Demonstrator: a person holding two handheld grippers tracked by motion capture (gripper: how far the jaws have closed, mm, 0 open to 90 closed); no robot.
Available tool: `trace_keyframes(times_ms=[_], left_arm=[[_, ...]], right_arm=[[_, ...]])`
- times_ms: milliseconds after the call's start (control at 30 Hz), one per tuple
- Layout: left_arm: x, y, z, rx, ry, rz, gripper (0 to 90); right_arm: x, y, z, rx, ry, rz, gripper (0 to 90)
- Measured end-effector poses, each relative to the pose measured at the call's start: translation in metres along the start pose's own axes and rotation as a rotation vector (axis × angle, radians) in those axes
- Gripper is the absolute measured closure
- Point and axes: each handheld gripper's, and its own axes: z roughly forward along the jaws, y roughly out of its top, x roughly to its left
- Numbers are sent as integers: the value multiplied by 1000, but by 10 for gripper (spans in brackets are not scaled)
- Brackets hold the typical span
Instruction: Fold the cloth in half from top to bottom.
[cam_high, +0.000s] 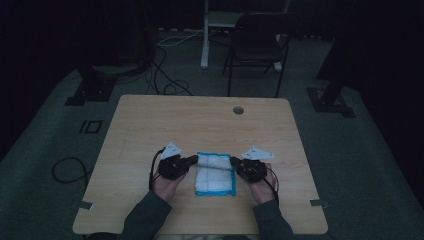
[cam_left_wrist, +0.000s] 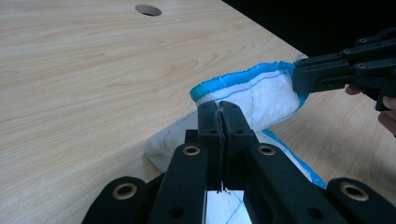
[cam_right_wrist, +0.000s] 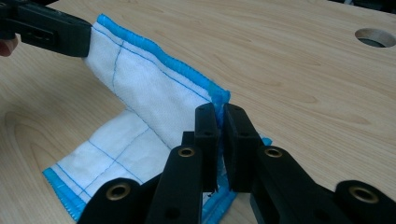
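Observation:
A white cloth with a blue stitched border (cam_high: 215, 175) lies on the wooden table (cam_high: 200, 120) near its front edge, between the person's two hands. Its far edge is lifted and curls back over the rest. My left gripper (cam_high: 194, 160) is shut on the far left corner of the cloth (cam_left_wrist: 252, 95), the fabric pinched between its jaws (cam_left_wrist: 219, 112). My right gripper (cam_high: 233, 162) is shut on the far right corner (cam_right_wrist: 217, 100), where the blue hem (cam_right_wrist: 154, 51) runs out from between its jaws. In each gripper view, the other gripper (cam_left_wrist: 327, 74) (cam_right_wrist: 46, 28) holds the opposite corner.
A round cable hole (cam_high: 238, 110) sits near the table's far edge. Behind the table stand a black folding chair (cam_high: 257, 45) and a white post (cam_high: 205, 35), with cables on the dark floor (cam_high: 165, 75).

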Motion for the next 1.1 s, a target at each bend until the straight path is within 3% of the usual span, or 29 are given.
trace_keyframes(times_ms=[533, 1100], left_arm=[[-3, -13, -2, 15, -6, -11, 891], [-8, -26, -1, 26, -12, -27, 889]], right_arm=[[6, -7, -2, 12, 3, -20, 856], [9, -18, -3, 28, 9, -12, 856]])
